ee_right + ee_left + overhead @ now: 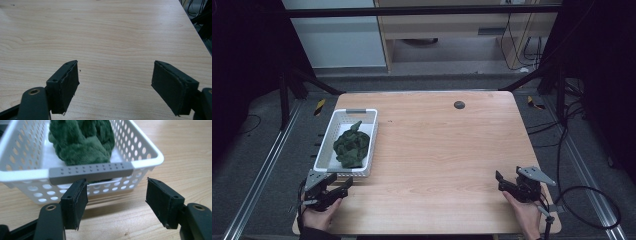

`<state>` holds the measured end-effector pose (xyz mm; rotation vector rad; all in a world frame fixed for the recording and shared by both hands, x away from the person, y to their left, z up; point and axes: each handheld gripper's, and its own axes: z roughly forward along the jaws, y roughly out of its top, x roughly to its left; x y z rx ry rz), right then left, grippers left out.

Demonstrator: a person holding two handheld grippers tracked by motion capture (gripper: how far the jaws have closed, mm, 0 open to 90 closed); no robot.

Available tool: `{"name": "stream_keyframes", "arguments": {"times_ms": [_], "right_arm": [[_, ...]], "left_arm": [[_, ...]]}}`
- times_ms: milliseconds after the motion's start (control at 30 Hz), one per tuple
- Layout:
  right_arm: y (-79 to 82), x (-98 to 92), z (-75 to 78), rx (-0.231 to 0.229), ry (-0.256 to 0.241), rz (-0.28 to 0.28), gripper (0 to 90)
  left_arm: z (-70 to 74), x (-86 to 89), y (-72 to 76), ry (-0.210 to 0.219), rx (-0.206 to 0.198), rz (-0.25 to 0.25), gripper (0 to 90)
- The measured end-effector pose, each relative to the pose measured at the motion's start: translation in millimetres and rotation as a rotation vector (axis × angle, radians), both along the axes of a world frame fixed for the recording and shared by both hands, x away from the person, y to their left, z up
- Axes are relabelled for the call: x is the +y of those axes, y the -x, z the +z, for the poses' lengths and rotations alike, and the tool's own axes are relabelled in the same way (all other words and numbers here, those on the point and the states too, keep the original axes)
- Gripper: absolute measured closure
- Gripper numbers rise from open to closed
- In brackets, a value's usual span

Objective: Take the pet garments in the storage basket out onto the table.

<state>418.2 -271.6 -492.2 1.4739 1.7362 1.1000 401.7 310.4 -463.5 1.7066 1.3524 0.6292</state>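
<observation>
At the left near corner of the surface (437, 150), the left gripper (328, 192) sits just short of the white basket's (325, 145) near end, its fingers (75, 202) spread apart with nothing between them. In the left gripper view the left finger is just below the grey handle strip (90, 172) on the basket's near rim, the right finger off toward the basket's near corner, neither clearly touching it.

The basket is a long rectangular plastic one, its walls pierced with rows of oval holes, its rim smooth and rounded at the corners; the grey strip is matt and dotted with small dimples. Inside lies the green cloth (352, 146), a plush, deep-piled fabric bunched into a loose mound, with one twisted tip poking toward the far end. It will likely be soft and compress under a pinch.

The work looks to be at its opening: an approach to the basket or its cloth, nothing yet grasped. The next move would call for lifting the left gripper over the near rim and closing on a raised fold, or closing on the grey strip to shift the basket.

The middle of the pale wood-grain laminate is bare. At the right near corner the right gripper (513, 186) hovers low, fingers (67, 85) wide apart and empty, well away from the basket.
</observation>
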Motion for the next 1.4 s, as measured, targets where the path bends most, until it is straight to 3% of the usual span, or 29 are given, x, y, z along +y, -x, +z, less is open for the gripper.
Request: {"name": "stream_keyframes", "arguments": {"times_ms": [233,500,933,1400], "right_arm": [[0.5,2.7,-0.1,0.006,0.009,0.020,21.8],[1.2,5.4,0.4,0.003,0.017,0.028,21.4],[0.6,5.4,1.0,-0.006,0.014,0.032,19.7],[2.5,6.7,2.8,-0.013,0.014,0.031,20.9]], "left_arm": [[10.7,2.0,5.3,0.026,-0.037,0.008,32.2],[18.0,7.3,4.6,0.042,-0.049,0.016,30.8],[34.4,8.7,-2.8,0.011,-0.067,0.011,26.8],[62.6,8.7,-18.8,-0.013,-0.087,-0.011,24.3]]}}
